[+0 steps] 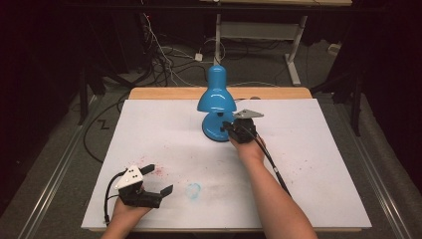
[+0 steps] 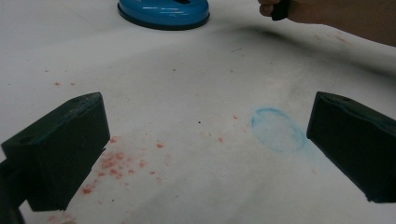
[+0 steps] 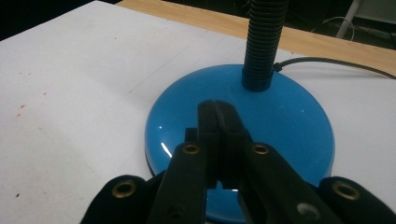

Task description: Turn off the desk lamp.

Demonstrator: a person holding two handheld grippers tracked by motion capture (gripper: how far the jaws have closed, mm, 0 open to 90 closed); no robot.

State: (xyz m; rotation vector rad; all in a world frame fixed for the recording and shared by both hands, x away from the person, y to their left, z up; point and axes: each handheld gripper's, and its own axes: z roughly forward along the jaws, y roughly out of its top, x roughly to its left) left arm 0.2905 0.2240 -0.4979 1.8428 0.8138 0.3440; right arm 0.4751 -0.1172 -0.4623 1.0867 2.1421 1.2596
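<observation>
— Condition of the work area?

— A wooden surface [image 1: 164, 93] covered by a white paper sheet [image 1: 308, 164]. A glossy blue desk lamp [image 1: 217, 94] stands near the far edge, its shade over its round blue base [image 3: 285, 116]; a black ribbed neck [image 3: 262, 42] rises from that base and a dark cord [image 3: 336, 62] runs off behind it. Red speckles [image 2: 116, 163] and a faint blue ring stain [image 2: 278, 129] mark the near part of the sheet.

— The right gripper?

— The right gripper [image 3: 219, 109] is clenched, jaws pressed together with nothing between them, tips over the near part of the lamp base. Whether they touch it, I cannot tell.

— And the left?

— The left gripper [image 1: 158, 179] rests low at the near left, released, jaws wide apart, well clear of the lamp. The stains lie between and ahead of its jaws.

— Surroundings?

— Loose cables [image 1: 159, 55] on the floor beyond, and a white table frame [image 1: 259, 30].
</observation>
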